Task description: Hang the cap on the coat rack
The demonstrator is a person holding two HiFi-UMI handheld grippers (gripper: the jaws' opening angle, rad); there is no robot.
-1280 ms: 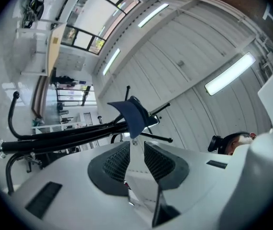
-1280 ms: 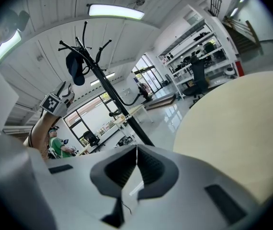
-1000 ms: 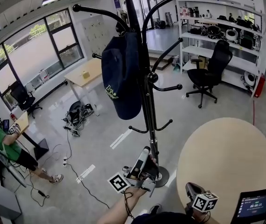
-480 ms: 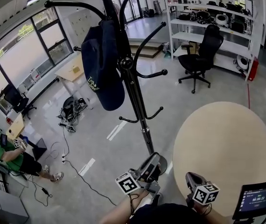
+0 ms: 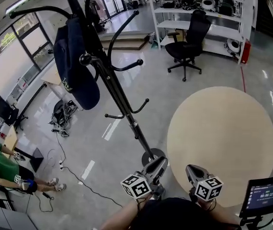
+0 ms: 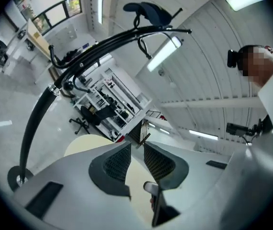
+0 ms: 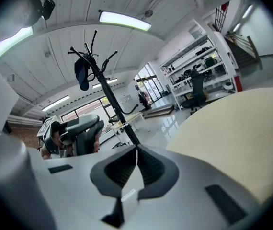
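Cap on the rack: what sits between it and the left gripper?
Head view: only the coat rack, its black pole and lower hooks, spans from the cap down toward the left gripper, over grey floor.

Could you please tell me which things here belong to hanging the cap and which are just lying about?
For the job: cap, already hanging on a hook; coat rack.
Just about: round table; office chair; shelves; screen; cables on the floor.
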